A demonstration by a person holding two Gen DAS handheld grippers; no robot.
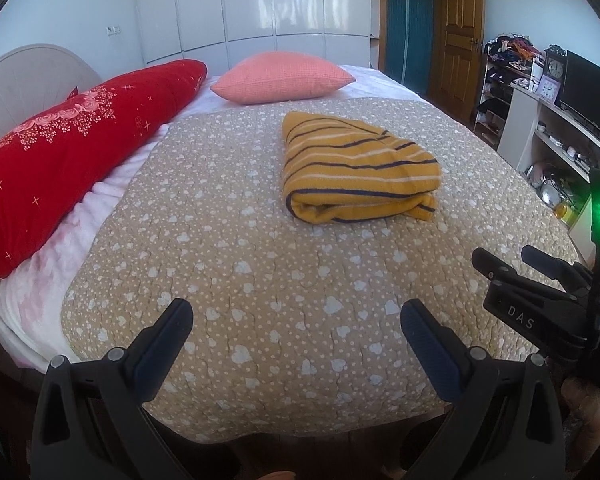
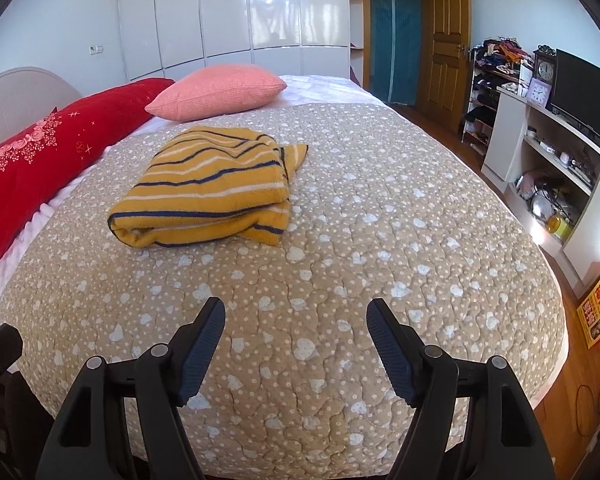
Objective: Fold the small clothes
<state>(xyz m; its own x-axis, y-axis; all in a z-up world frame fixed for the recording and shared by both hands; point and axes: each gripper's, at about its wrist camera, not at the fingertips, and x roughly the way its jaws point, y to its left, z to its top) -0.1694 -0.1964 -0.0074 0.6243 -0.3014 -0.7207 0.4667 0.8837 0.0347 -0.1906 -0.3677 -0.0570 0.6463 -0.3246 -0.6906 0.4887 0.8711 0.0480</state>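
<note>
A yellow garment with dark and white stripes (image 1: pixel 356 168) lies folded in a thick bundle on the beige spotted quilt (image 1: pixel 260 280); it also shows in the right wrist view (image 2: pixel 208 188). My left gripper (image 1: pixel 296 316) is open and empty, held over the near part of the quilt, well short of the garment. My right gripper (image 2: pixel 296 316) is open and empty too, over the quilt's near edge. The right gripper also shows at the right edge of the left wrist view (image 1: pixel 516 260).
A long red pillow (image 1: pixel 72 152) and a pink cushion (image 1: pixel 284 76) lie at the head of the bed (image 2: pixel 320 84). White wardrobes (image 1: pixel 252 8) stand behind. A shelf unit with a monitor, clocks and clutter (image 2: pixel 560 120) stands at the right.
</note>
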